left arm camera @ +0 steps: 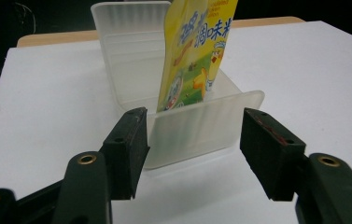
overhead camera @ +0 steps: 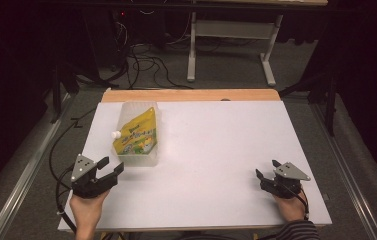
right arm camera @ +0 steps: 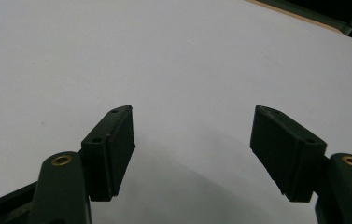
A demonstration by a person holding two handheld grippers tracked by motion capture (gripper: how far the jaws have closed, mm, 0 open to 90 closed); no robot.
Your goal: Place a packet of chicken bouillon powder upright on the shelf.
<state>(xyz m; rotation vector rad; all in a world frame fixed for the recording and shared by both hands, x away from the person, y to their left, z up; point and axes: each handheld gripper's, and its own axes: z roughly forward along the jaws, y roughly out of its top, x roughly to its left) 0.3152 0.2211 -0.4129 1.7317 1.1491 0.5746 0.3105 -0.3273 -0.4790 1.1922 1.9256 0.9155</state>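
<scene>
Left claw (left arm camera: 192, 154) wide, just before clear tub (left arm camera: 197, 130) holding yellow pouch (left arm camera: 194, 51); right claw (right arm camera: 192, 154) wide

The white table (overhead camera: 211, 150) lies bare across its middle, right and near parts, giving free passage there. The one obstacle is a translucent plastic bin (overhead camera: 138, 156) at far left, with a yellow spouted pouch (overhead camera: 137, 133) lying in it. The left gripper (overhead camera: 110, 167) sits just near of the bin, jaws spread wide. The right gripper (overhead camera: 267, 169), jaws apart, has open surface ahead.

Probably a lab: floor cables (overhead camera: 146, 62), white worktable (overhead camera: 216, 145), dark surroundings.
</scene>
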